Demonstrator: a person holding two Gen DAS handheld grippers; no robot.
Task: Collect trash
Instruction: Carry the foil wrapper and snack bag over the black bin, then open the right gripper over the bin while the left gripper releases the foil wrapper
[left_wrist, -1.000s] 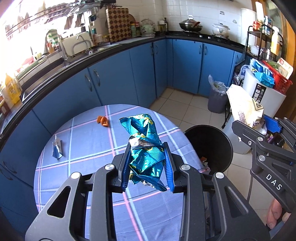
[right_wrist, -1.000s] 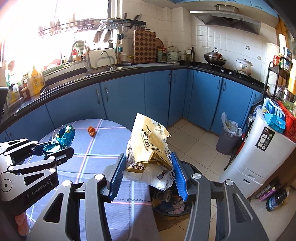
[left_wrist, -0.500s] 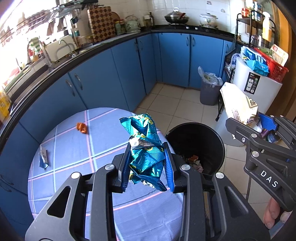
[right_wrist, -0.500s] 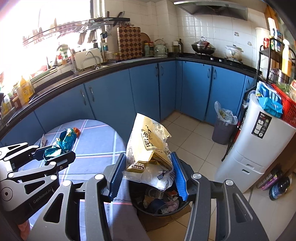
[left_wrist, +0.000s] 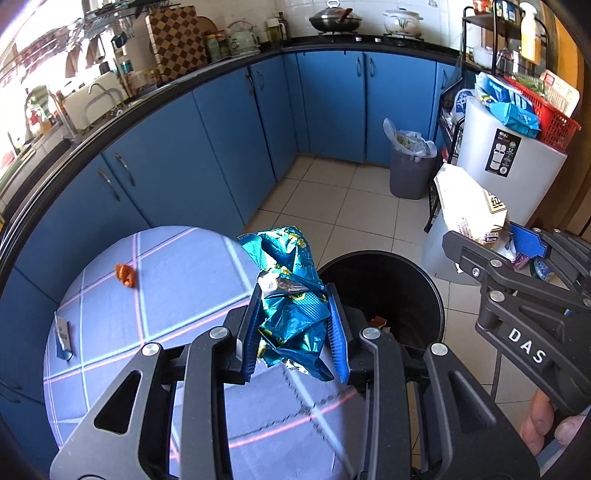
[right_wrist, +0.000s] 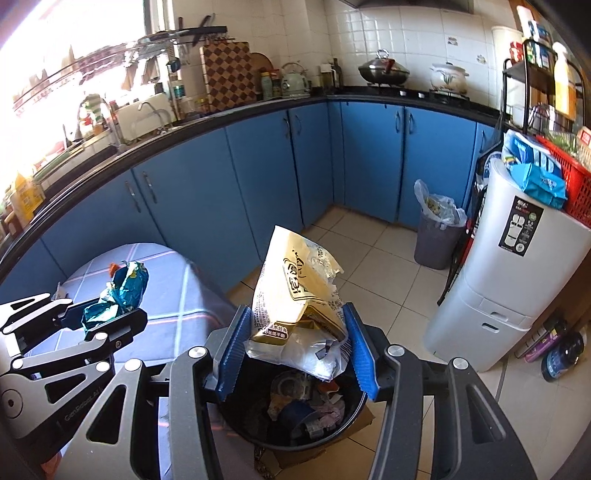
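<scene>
Two tongs grip wrappers (teal (left_wrist: 291, 314); yellow (right_wrist: 299, 299)) over bin (right_wrist: 258, 432).

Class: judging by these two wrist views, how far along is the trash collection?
Done: the black bin already holds litter. In hand: left gripper clamps a teal snack bag; right gripper holds a yellow-white bag over the bin. Left: an orange scrap and small packet on the table.
</scene>
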